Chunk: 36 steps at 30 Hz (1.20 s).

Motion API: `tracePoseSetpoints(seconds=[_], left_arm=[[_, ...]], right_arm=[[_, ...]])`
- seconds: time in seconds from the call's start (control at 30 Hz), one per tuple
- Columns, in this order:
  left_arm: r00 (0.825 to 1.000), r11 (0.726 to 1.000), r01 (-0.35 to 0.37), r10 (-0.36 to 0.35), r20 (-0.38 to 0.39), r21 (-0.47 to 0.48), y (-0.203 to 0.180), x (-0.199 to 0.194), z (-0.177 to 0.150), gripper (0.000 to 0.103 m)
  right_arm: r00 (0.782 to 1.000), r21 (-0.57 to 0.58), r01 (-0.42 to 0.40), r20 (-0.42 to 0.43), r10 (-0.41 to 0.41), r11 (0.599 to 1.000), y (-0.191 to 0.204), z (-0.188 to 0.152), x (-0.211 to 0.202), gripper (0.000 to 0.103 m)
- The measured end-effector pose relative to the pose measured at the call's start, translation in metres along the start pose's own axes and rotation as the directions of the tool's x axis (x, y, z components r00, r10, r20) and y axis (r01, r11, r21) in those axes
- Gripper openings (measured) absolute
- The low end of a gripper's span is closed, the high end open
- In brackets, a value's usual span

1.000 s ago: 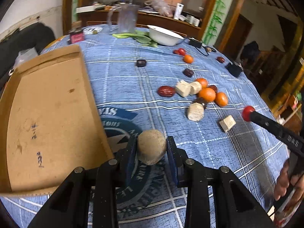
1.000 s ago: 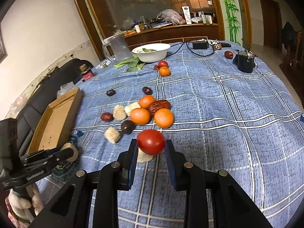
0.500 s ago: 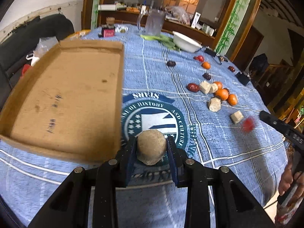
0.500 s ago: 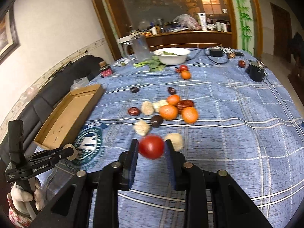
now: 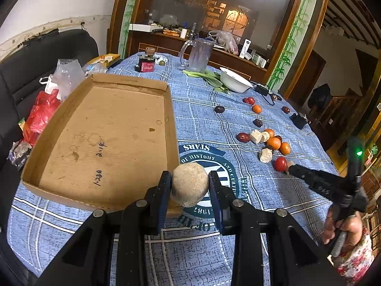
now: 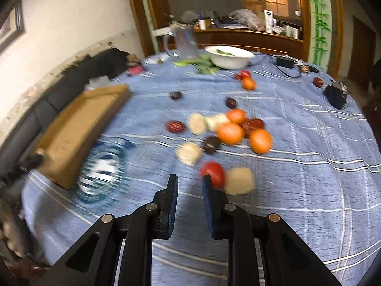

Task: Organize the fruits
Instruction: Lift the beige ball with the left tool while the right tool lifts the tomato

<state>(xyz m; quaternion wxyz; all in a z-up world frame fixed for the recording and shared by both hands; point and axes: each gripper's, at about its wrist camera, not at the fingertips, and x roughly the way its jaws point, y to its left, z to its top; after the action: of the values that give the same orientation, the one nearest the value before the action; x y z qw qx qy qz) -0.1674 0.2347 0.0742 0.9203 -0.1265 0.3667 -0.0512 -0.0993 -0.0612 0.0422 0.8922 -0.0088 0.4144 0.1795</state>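
Your left gripper [image 5: 189,189] has its jaws clamped on a rough, pale brown round fruit [image 5: 189,184], held above the near right corner of the shallow brown cardboard tray [image 5: 42,140]. The tray holds nothing yet, so by the look of it no fruit is sorted so far.

Your right gripper [image 6: 189,188] has its jaws drawn close together with nothing between them; the small red tomato [image 6: 212,173] sits on the blue checked tabletop [image 6: 309,190] just beyond the right jaw, beside a pale beige chunk [image 6: 239,180]. That view is blurred.

Almost everything is left: the orange tangerines [image 5: 273,143], dark red dates [image 5: 243,137], more pale chunks [image 5: 265,155] and darker round fruits lie scattered on the cloth to the tray's right, well apart from it. Setting the brown fruit into the tray looks like the step in hand.
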Motion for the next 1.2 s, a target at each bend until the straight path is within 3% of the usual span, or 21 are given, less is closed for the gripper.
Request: tracePoseSetpoints(seconds=[0.27,0.37,0.53,0.97,1.2], left_arm=[[1.0,1.0,0.003,-0.003,-0.014,0.022,-0.006,0.008,-0.003,0.031],[1.0,1.0,0.004,-0.004,-0.016,0.02,-0.007,0.008,-0.003,0.031],[1.0,1.0,0.013,-0.013,-0.019,0.02,-0.008,0.01,-0.007,0.031],[1.0,1.0,0.027,-0.027,-0.009,-0.002,0.0,0.002,-0.014,0.031],[1.0,1.0,0.018,-0.018,-0.002,-0.019,0.007,-0.004,-0.016,0.031]], right_arm=[[1.0,0.044,-0.018,-0.004,0.018,0.999,-0.013,0.014,0.025,0.022],[1.0,0.021,0.023,-0.003,-0.023,1.0,-0.008,0.023,0.034,0.033],[0.995,-0.058,0.093,-0.013,-0.094,0.994,-0.001,0.031,0.045,0.033],[0.995,-0.19,0.098,-0.013,-0.102,0.977,0.005,0.027,0.047,0.033],[0.996,-0.166,0.087,0.0,-0.088,0.982,0.005,0.018,0.033,0.032]])
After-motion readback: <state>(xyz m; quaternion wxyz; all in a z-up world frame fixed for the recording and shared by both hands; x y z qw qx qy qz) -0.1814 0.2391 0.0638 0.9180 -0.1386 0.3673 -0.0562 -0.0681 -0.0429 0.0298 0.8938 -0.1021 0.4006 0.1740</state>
